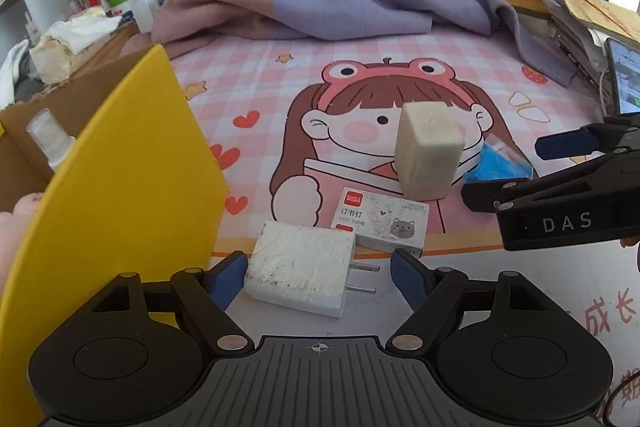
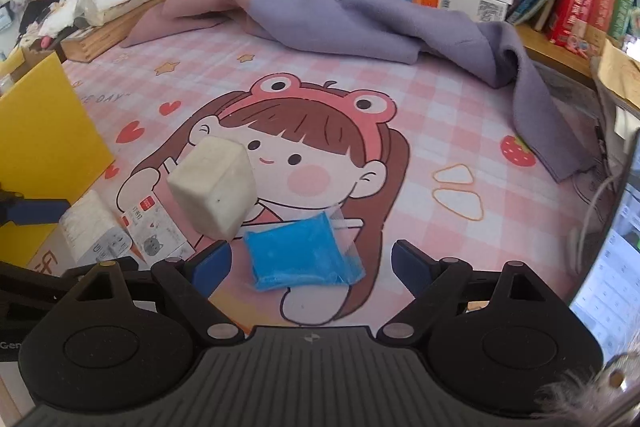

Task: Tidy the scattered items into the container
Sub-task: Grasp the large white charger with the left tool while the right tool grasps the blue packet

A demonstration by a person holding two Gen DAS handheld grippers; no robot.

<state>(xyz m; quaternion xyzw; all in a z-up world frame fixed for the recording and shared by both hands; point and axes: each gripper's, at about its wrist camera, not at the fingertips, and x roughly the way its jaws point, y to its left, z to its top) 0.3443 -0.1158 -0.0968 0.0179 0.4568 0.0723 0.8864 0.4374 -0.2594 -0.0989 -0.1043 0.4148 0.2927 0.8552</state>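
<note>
**A:** What lies in front of each hand-held gripper?

**B:** On a pink cartoon mat (image 1: 248, 91) covering the surface, the left hand-held gripper (image 1: 318, 273) is spread around a white charger (image 1: 298, 277) lying flat, prongs toward the right finger. The pads don't press it; the left pad looks just beside its edge. The right hand-held gripper (image 2: 306, 265) is spread around a blue packet (image 2: 298, 253), not pinching it either. A cream block (image 1: 428, 151) and a small staple box (image 1: 380, 223) sit between the two targets.

**A:** Where is the container?

**B:** A yellow box (image 1: 120, 171) stands just left of the charger, with a spray bottle (image 1: 50, 143) already inside.

**A:** How should the grasps be made?

**B:** I'd centre the left fingers on the charger's long plain sides, clear of the prongs, and go low before squeezing. The packet looks soft and flat, so the right fingers probably need to reach the mat and pinch its thick middle, avoiding the clear flap. The block leans close; keep clear of it.
</note>
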